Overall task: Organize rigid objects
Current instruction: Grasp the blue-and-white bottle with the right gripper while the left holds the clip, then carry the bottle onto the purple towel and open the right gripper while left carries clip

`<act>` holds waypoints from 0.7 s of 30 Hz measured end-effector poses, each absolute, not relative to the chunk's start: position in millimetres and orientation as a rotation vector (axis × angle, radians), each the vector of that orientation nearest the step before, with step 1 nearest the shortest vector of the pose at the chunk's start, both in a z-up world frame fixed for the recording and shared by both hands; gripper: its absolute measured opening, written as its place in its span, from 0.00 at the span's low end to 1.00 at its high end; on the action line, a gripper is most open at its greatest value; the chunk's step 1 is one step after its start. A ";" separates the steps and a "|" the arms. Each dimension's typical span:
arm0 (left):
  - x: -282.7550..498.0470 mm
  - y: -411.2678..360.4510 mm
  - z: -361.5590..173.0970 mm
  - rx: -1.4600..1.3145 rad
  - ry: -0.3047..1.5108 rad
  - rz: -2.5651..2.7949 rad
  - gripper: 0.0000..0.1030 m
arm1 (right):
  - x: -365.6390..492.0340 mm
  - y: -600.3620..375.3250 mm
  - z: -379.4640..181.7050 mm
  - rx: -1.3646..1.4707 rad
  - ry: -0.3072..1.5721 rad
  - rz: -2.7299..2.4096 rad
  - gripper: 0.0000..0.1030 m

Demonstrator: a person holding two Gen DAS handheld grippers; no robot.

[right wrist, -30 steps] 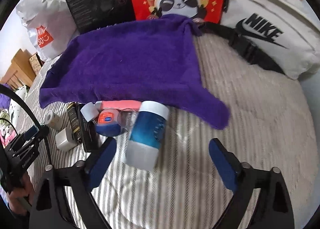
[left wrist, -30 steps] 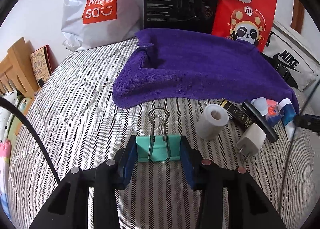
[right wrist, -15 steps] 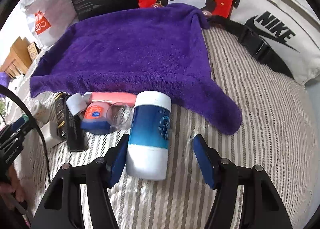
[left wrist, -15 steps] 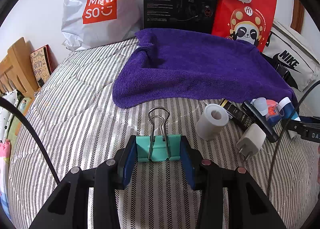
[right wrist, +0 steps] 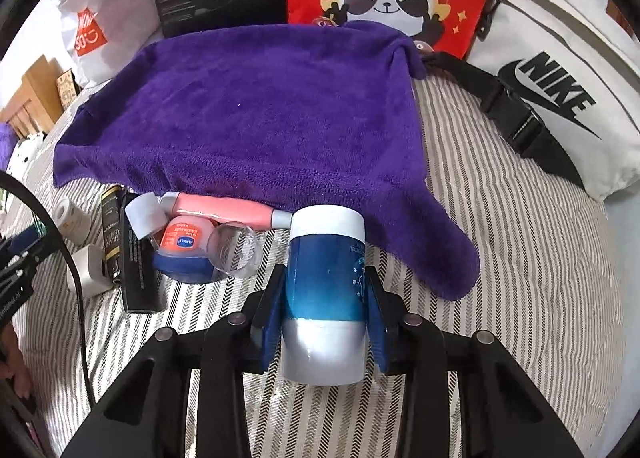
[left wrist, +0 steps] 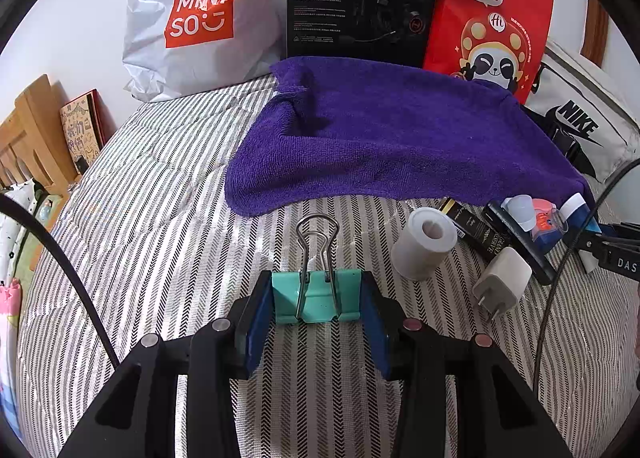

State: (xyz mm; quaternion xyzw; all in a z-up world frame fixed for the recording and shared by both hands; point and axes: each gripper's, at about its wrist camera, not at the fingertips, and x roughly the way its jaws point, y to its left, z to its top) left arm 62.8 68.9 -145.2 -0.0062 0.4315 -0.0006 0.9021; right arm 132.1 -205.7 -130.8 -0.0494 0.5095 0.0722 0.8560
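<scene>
Striped bedding, purple towel behind; both of my grippers are loaded.

My right gripper has just closed on the blue-and-white bottle, long axis pointing away toward the towel; my left gripper pinches the teal binder clip, wire handles pointing forward.

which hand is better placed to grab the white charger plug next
Neither is free: the left tool clamps the teal binder clip, and the right tool has just closed on the blue bottle. Once emptied, left: the charger plug lies just beside it.
</scene>
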 end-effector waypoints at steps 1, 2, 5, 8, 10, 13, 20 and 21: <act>62.7 69.0 -145.2 -0.014 0.892 -0.001 0.39 | 131.6 -207.6 -131.0 -0.101 1.074 0.157 0.35; 62.5 69.0 -145.2 -0.014 0.891 -0.001 0.39 | 129.4 -210.8 -130.2 -0.090 1.082 0.161 0.35; 62.3 67.7 -145.1 -0.008 0.894 0.002 0.39 | 123.9 -222.0 -128.0 -0.046 1.095 0.170 0.35; 64.1 67.7 -144.0 -0.010 0.908 0.000 0.38 | 117.6 -229.2 -123.9 -0.035 1.094 0.173 0.35; 65.9 68.8 -142.9 -0.020 0.922 -0.002 0.38 | 113.7 -232.3 -120.3 -0.028 1.088 0.176 0.35; 64.9 68.4 -139.4 -0.021 0.928 -0.002 0.38 | 108.2 -239.0 -114.4 0.003 1.077 0.194 0.35; 58.4 64.9 -113.7 -0.018 0.895 -0.013 0.38 | 102.4 -244.1 -102.9 -0.001 1.052 0.225 0.35; 58.4 65.4 -107.9 -0.035 0.888 -0.029 0.38 | 102.1 -244.4 -100.3 -0.003 1.045 0.231 0.35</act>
